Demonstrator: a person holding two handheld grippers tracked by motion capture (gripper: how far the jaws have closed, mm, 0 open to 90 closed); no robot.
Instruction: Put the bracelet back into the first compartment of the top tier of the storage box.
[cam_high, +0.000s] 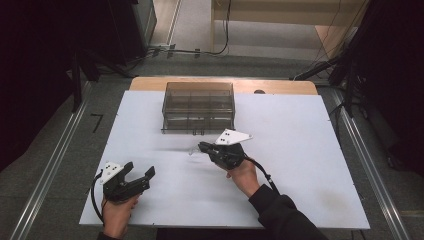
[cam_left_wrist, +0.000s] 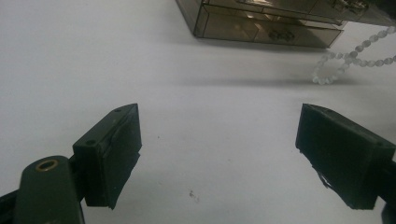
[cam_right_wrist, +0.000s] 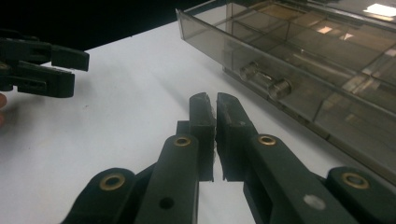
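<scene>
A string of clear beads (cam_left_wrist: 345, 58) hangs just above the white table (cam_high: 300, 160), in front of a smoky see-through compartment box (cam_high: 198, 106). It runs up toward my right gripper (cam_high: 201, 146), which is shut on it. In the right gripper view that gripper (cam_right_wrist: 215, 100) has its jaws pressed together beside the box (cam_right_wrist: 303, 60), and the beads are hidden below them. My left gripper (cam_high: 141, 169) rests at the near left of the table. Its jaws stand wide apart, and nothing is in the left gripper (cam_left_wrist: 219, 154) as its own view shows it. The box (cam_left_wrist: 266, 25) stands farther off.
The box stands at the table's far middle, its latches (cam_right_wrist: 266, 79) facing me. A wooden strip (cam_high: 280, 86) borders the table's far edge. Metal rails (cam_high: 372, 165) run along both sides, with dark stands and cables (cam_high: 200, 51) on the floor behind.
</scene>
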